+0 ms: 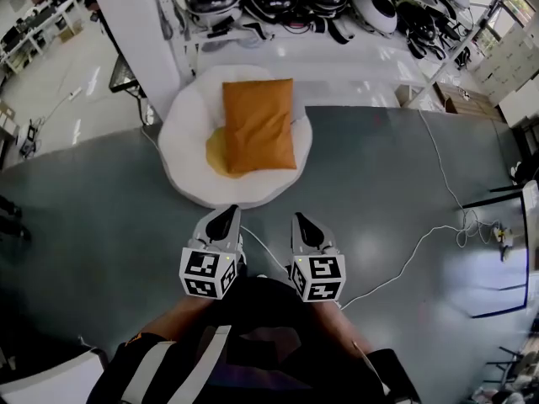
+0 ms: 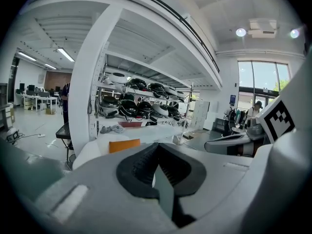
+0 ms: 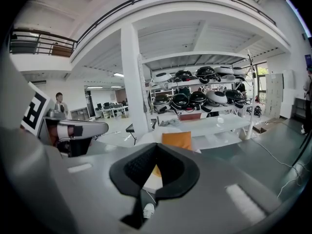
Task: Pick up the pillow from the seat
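Note:
An orange pillow [image 1: 258, 124] lies on a round white seat [image 1: 187, 147] straight ahead on the grey floor. A yellow cushion [image 1: 218, 154] peeks out from under its lower left corner. My left gripper [image 1: 226, 218] and right gripper [image 1: 302, 223] are held side by side close to my body, short of the seat's near rim, both shut and empty. In the left gripper view the pillow [image 2: 124, 145] shows just over the closed jaws. In the right gripper view the pillow [image 3: 177, 140] shows above the shut jaws too.
White shelving [image 1: 337, 23] loaded with helmets stands behind the seat. A white pillar [image 1: 143, 32] rises at the seat's left, with a small dark table [image 1: 125, 78] beside it. A white cable [image 1: 421, 247] runs across the floor to the right. Cardboard boxes [image 1: 459, 99] sit far right.

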`<action>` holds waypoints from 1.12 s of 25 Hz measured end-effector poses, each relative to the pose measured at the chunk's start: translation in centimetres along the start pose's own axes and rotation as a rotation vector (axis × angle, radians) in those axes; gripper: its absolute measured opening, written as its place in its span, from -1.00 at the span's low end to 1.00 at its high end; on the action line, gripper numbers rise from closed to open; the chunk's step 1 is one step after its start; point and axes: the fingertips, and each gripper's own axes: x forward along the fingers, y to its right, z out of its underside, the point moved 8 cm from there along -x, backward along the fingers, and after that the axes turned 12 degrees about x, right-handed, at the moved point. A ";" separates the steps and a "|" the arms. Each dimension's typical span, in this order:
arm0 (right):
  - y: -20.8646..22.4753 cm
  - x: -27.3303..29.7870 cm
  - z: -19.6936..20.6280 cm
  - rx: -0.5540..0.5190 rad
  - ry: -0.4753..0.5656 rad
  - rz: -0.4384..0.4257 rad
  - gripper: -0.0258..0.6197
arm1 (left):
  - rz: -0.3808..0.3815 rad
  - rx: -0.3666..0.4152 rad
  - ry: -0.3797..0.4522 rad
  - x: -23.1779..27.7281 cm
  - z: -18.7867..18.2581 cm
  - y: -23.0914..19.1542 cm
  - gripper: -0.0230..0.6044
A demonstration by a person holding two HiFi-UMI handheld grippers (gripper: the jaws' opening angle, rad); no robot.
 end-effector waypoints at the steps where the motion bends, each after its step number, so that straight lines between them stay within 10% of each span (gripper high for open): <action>1: 0.0 1.0 -0.4 0.002 -0.006 0.005 -0.92 | 0.007 -0.002 -0.003 0.9 -0.2 -0.8 -0.93; 28: -1.3 19.6 -9.6 -0.023 -0.010 0.128 -0.92 | 0.107 -0.022 0.034 16.0 -4.2 -17.1 -0.93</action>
